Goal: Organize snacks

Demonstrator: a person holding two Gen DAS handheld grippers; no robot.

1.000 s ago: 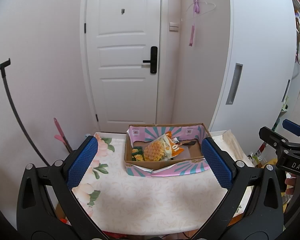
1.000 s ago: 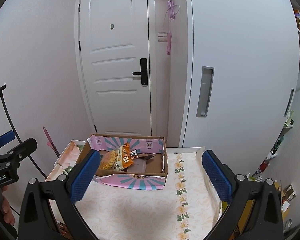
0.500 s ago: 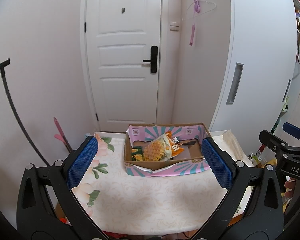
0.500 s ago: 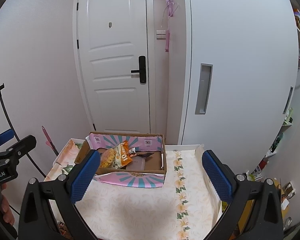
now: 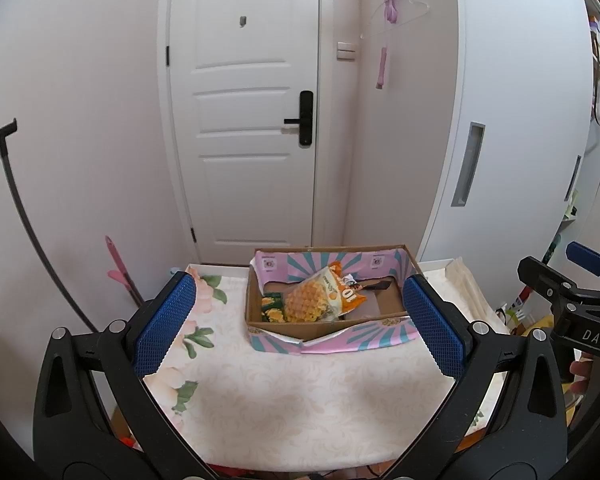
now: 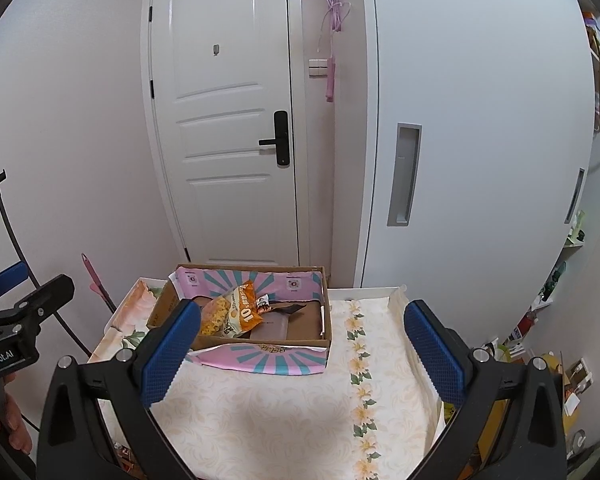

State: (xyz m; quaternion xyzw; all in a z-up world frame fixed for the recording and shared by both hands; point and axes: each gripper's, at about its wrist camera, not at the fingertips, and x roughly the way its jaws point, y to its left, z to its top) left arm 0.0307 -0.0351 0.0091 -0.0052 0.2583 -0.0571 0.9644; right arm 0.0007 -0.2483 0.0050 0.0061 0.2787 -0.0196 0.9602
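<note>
A cardboard box point(image 5: 324, 330) with pink and teal striped flaps sits at the far side of a small table; it also shows in the right wrist view point(image 6: 260, 360). Inside lie an orange and yellow snack bag point(image 5: 324, 296), also in the right wrist view point(image 6: 236, 312), a small green packet point(image 5: 272, 308) and a dark flat packet point(image 6: 278, 322). My left gripper point(image 5: 300, 320) is open and empty, held back from the box. My right gripper point(image 6: 300, 344) is open and empty, to the right of the left one.
The table carries a floral cloth point(image 5: 284, 396) with an edge close below me. A white door point(image 5: 244, 120) and a white cabinet point(image 6: 480, 140) stand behind. A black stand point(image 5: 16, 208) and a pink-handled tool point(image 5: 120, 272) lean at the left wall. Clutter point(image 6: 556, 364) lies at the right.
The right gripper has drifted slightly, so the box sits a little higher and more left in its view. The left gripper has held still. Both stay open.
</note>
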